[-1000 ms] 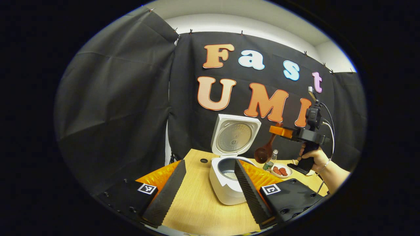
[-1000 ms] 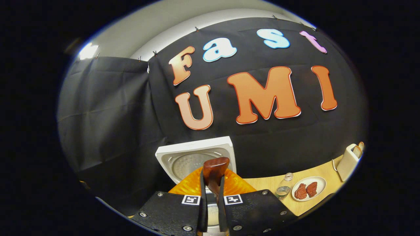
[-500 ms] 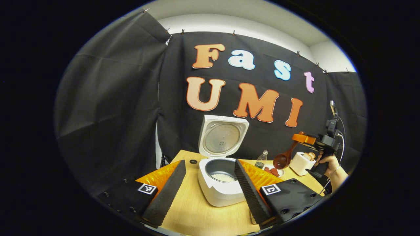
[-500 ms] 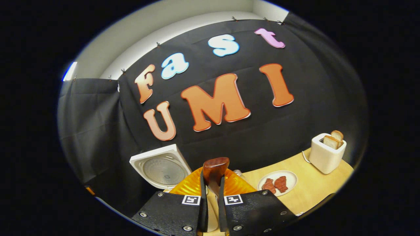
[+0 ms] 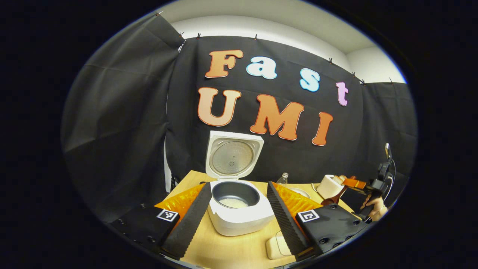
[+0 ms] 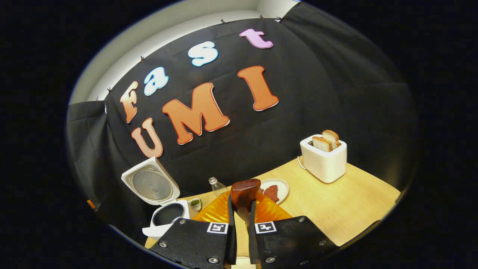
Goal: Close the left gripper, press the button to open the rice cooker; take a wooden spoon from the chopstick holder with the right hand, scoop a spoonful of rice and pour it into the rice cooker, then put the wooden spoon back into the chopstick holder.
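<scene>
Right gripper [image 6: 239, 239] fingers clamped on brown wooden spoon [image 6: 244, 194], has swung rightward away from open white rice cooker [image 5: 239, 207]. Rice already in pot; return to holder likely remains. Left gripper [image 5: 239, 220] fingers spread, idle near cooker.

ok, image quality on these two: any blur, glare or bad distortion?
Left gripper view: sharp at centre, rice cooker crisp, its open lid evenly lit with no hard glare; fisheye bends the table edge. Right gripper view: horizon tilted, toaster clear, wooden spoon close to the lens and slightly soft.
</scene>
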A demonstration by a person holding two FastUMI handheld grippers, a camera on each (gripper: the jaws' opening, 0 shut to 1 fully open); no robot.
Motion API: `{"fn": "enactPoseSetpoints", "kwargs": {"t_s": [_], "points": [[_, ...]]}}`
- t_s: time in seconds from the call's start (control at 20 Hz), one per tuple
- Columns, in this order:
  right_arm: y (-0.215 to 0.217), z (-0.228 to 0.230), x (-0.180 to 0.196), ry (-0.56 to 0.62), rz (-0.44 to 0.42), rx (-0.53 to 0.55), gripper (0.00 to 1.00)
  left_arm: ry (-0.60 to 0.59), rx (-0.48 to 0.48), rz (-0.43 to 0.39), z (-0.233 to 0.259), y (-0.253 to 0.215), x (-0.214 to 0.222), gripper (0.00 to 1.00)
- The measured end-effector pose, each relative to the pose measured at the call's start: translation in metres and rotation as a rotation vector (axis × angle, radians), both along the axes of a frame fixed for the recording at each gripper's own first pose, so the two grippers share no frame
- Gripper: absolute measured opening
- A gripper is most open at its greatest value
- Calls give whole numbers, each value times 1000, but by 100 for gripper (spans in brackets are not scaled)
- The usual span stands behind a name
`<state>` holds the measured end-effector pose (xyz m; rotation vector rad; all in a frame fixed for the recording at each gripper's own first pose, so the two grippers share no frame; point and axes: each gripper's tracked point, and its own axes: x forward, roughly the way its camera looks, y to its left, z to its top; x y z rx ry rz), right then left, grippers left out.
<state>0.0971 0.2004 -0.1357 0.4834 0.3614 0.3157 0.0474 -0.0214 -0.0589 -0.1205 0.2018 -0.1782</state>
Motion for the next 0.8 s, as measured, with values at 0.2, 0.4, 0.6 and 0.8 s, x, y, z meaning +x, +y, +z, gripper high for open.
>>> {"fn": "enactPoseSetpoints", "kwargs": {"t_s": [0.2,0.4,0.6,0.8], "points": [[-20,-29,-21,44,-12,17,12,7,2,2,3,-11,-5,100],[-22,-63,-30,79,-24,5,12,5,27,-7,8,-17,-11,100],[-15,-95,-31,117,-19,3,12,1,71,-4,10,-16,-20,100],[-14,-112,-25,144,-38,37,12,5,92,9,10,-9,-26,100]]}}
